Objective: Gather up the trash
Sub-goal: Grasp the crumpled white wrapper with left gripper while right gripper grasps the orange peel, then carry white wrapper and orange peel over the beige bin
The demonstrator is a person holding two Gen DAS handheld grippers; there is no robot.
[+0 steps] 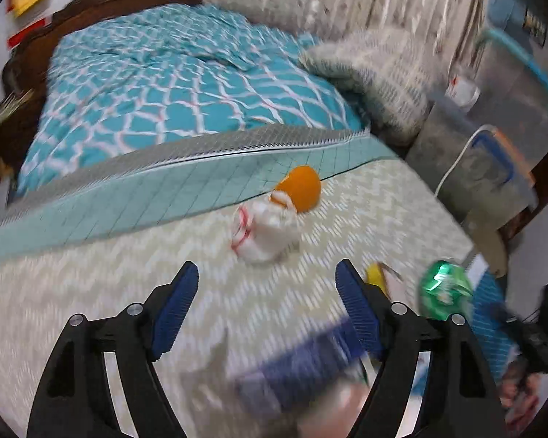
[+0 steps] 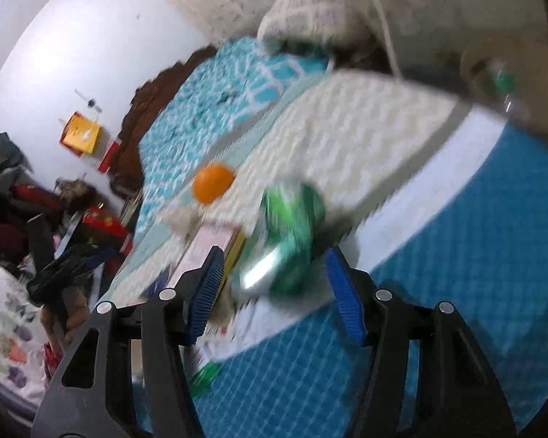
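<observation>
On the bed's pale zigzag blanket [image 1: 91, 292] lie a crumpled white wrapper with red stripes [image 1: 265, 231], an orange peel [image 1: 300, 188] behind it, and a crushed green can [image 1: 444, 288] at the right. My left gripper [image 1: 266, 284] is open and empty, just short of the white wrapper. In the right wrist view the green can [image 2: 288, 241] lies just ahead of my open right gripper [image 2: 274, 273], between the finger lines but not gripped. The orange peel [image 2: 212, 182] lies beyond it. A flat pink-and-yellow package [image 2: 215, 244] lies left of the can.
A teal patterned comforter [image 1: 171, 84] covers the far bed. Clear storage bins [image 1: 493, 138] with a white cable stand at the right. A blue patterned sheet [image 2: 456, 273] hangs at the bed's edge. Clutter [image 2: 54, 226] is piled on the floor at the left. Both views are motion-blurred.
</observation>
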